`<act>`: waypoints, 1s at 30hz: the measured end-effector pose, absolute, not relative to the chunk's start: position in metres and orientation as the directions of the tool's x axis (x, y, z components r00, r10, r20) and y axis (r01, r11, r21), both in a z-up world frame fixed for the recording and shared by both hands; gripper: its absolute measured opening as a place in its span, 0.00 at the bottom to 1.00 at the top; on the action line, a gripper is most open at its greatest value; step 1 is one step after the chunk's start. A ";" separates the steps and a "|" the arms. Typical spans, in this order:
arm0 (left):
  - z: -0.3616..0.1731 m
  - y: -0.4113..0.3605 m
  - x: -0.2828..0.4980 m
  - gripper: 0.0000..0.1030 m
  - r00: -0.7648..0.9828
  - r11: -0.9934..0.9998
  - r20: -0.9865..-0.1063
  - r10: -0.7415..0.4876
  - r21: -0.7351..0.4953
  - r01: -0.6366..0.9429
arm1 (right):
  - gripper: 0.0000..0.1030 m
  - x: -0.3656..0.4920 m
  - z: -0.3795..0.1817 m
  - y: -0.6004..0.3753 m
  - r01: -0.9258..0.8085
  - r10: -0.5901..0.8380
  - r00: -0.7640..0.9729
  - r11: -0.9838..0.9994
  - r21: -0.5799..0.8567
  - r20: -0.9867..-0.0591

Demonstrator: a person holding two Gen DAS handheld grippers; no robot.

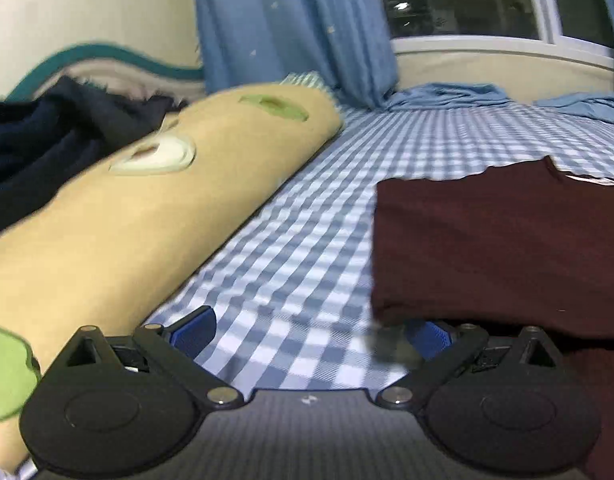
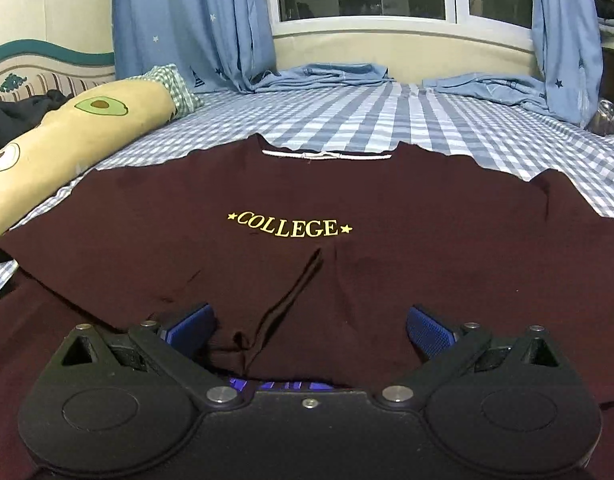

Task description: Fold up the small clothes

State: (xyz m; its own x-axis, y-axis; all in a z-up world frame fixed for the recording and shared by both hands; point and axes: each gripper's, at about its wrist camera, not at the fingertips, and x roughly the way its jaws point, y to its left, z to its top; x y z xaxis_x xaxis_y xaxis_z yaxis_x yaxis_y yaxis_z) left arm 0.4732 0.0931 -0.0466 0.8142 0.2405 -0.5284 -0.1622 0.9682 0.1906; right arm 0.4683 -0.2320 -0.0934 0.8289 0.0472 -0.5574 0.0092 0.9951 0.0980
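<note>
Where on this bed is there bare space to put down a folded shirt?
Bare checked sheet runs between the maroon shirt's collar and the blue curtain hems under the window, and in a strip between shirt and avocado pillow. The headboard corner is crowded with dark clothes.

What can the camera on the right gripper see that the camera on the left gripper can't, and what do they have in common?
Only the right wrist view shows the yellow "COLLEGE" lettering on the maroon T-shirt, its white-trimmed neckline, and the open right gripper sitting over the shirt's lower part.

Only the left wrist view shows the open left gripper over bare blue-and-white checked bedsheet, at the shirt's left edge.

Both show the maroon shirt, the yellow avocado-print bolster pillow, the dark navy clothing heap, the blue star curtains and the window.
</note>
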 end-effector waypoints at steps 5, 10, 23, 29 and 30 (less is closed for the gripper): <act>-0.056 0.115 0.476 0.94 0.756 0.959 -0.590 0.283 0.166 -0.229 | 1.00 0.468 -0.096 -0.229 0.004 0.041 0.828 0.997 0.078 -0.560; -0.048 0.132 0.455 0.97 0.765 0.970 -0.597 0.240 0.114 -0.215 | 1.00 0.467 -0.097 -0.231 0.003 0.047 0.830 0.996 0.088 -0.556; -0.034 0.093 0.486 0.99 0.774 0.974 -0.592 0.226 0.142 -0.176 | 1.00 0.465 -0.097 -0.230 0.003 0.044 0.834 0.996 0.084 -0.551; -0.051 0.099 0.491 1.00 0.755 0.973 -0.615 0.227 0.123 -0.193 | 1.00 0.464 -0.096 -0.230 0.002 0.046 0.835 0.996 0.086 -0.549; -0.051 0.099 0.491 1.00 0.755 0.974 -0.616 0.225 0.122 -0.191 | 1.00 0.464 -0.096 -0.230 0.002 0.046 0.835 0.996 0.086 -0.549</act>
State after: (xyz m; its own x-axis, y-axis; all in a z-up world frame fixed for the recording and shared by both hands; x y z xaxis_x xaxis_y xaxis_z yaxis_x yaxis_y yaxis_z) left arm 0.4911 0.0993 -0.0513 0.7547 0.2253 -0.6161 -0.1909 0.9740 0.1223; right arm 0.4641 -0.2301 -0.0959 0.8347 0.0460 -0.5488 0.0016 0.9963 0.0859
